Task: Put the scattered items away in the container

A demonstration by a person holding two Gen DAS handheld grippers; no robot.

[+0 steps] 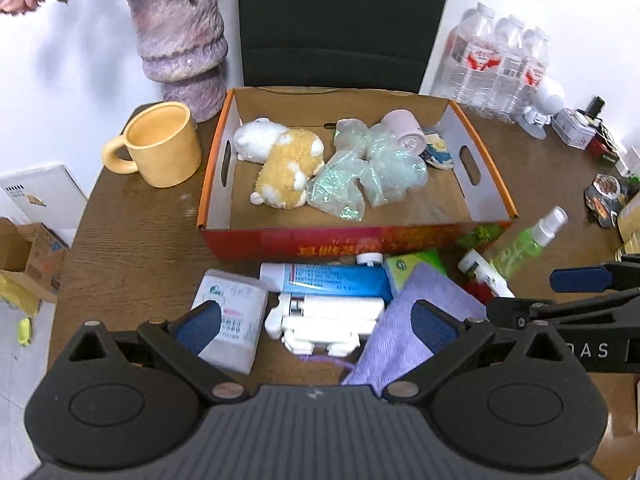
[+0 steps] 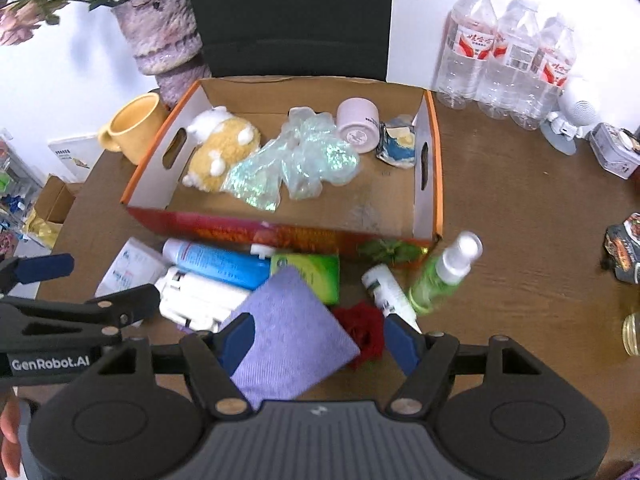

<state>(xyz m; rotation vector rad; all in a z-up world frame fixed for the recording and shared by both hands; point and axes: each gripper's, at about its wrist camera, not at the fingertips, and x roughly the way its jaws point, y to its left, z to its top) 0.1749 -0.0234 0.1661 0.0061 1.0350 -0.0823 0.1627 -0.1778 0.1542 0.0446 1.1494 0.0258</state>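
Hovering open, both claws point(image 1: 316, 328) point(image 2: 320, 338) sit near the box's front wall point(image 1: 352, 240).

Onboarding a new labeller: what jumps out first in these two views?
The orange-rimmed cardboard box mid-table, already holding plush toys and an iridescent bag. In front of it lies a jumble: a blue tube, a purple cloth and a green spray bottle. Both claws hang open above that pile.

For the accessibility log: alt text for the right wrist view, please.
The open right gripper hovers over a purple cloth and red rose on a cluttered wooden table. Behind them sits a cardboard box holding a plush toy.
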